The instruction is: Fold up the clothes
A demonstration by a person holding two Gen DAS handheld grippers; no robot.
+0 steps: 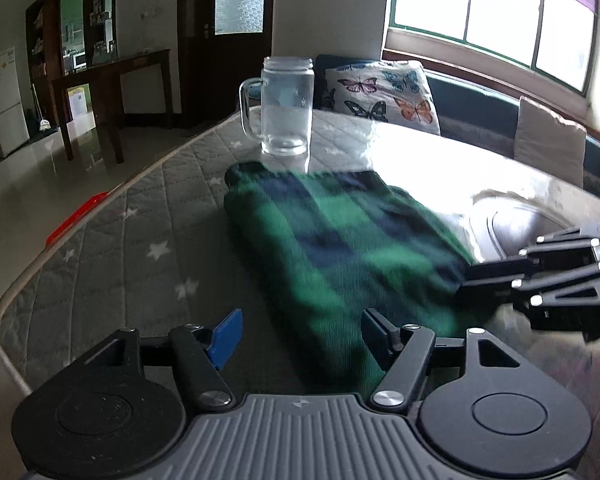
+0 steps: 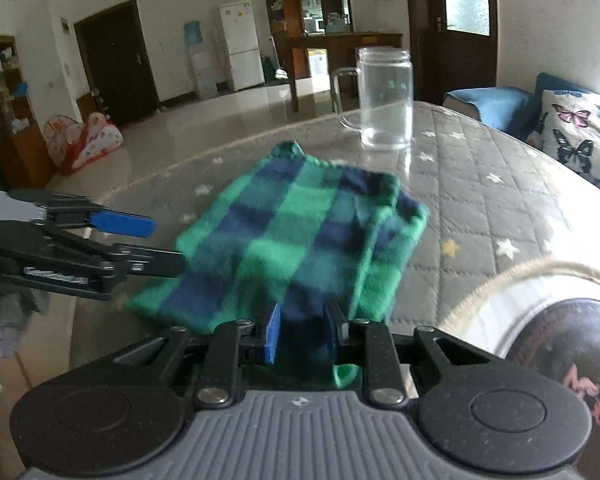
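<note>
Green-and-navy checked cloth [image 2: 300, 236] folded on the quilted table cover [image 2: 480, 184], near edge pinched in the right gripper [image 2: 302, 330], left gripper [image 1: 300, 334] spread open, empty, beside the cloth's edge, glass mug [image 1: 286, 106] beyond.

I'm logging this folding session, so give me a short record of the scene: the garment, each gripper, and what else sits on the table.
garment: green and navy checked cloth, partly folded, lying on the quilted table cover
left gripper: open, pads not pressing the cloth
right gripper: shut on the near edge of the cloth
other item: empty glass mug with handle, upright, beyond the cloth
nearby: butterfly cushion behind the table
</note>
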